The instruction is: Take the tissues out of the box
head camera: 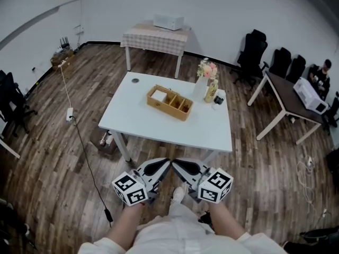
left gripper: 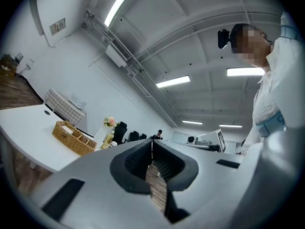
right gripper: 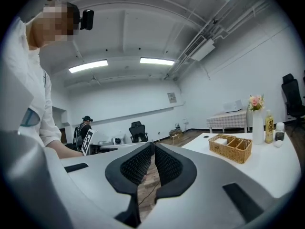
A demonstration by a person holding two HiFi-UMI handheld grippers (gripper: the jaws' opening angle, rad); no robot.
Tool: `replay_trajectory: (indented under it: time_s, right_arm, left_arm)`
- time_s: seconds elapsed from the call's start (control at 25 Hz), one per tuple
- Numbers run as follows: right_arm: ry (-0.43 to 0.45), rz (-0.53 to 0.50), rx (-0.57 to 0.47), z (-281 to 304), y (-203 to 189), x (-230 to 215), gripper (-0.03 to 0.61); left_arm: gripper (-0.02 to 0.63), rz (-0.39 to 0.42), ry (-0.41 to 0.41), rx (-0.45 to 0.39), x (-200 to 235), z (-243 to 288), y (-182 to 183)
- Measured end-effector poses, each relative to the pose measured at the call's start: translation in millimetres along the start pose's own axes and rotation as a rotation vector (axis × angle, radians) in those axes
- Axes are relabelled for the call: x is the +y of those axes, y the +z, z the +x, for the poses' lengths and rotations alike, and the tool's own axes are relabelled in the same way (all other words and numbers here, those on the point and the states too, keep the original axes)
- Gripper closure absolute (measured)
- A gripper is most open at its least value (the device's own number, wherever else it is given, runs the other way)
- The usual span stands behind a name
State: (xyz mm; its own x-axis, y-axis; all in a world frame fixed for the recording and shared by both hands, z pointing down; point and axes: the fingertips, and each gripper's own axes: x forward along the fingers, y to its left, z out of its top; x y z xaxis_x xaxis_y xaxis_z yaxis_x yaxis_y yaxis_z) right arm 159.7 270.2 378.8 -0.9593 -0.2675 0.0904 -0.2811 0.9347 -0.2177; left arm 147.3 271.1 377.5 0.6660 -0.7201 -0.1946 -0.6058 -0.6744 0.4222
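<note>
A wicker box [head camera: 169,102] with several compartments stands on the white table [head camera: 159,128]. White tissues [head camera: 158,95] lie in its left compartment. Both grippers hang low in front of the table's near edge, well short of the box. My left gripper [head camera: 165,163] and right gripper [head camera: 177,163] point tip to tip, both shut and empty. In the left gripper view the jaws [left gripper: 152,144] meet, and the box [left gripper: 74,138] is far off at the left. The right gripper [right gripper: 152,146] is shut too, with the box [right gripper: 230,147] at the right.
A vase of flowers [head camera: 205,78], a yellow bottle [head camera: 212,91] and a small dark item stand at the table's far right. Behind are a cloth-covered table with a microwave [head camera: 168,21], office chairs [head camera: 253,52] and a brown desk [head camera: 288,97]. A cable [head camera: 85,152] crosses the wooden floor.
</note>
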Motion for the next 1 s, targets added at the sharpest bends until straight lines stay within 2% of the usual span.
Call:
replay_trajectory:
  time_s: [0.24, 0.44, 0.8, 1.0]
  right_arm:
    - [0.047, 0.020, 0.007, 27.2, -0.4, -18.2, 0.535]
    - [0.088, 0.023, 0.022, 61.3, 3.9, -48.1, 0.535]
    - [0.201, 0.007, 0.066, 131.6, 17.1, -124.9, 0.535]
    - [0.257, -0.004, 0.075, 163.6, 37.8, -169.6, 0.535]
  left_arm:
    - [0.612, -0.001, 0.051, -0.015, 31.1, 1.7, 7.7]
    - [0.612, -0.022, 0.092, -0.027, 74.8, 11.7, 17.5]
    - [0.611, -0.056, 0.173, -0.038, 168.3, 47.4, 45.8]
    - [0.611, -0.064, 0.189, -0.052, 214.3, 76.5, 69.0]
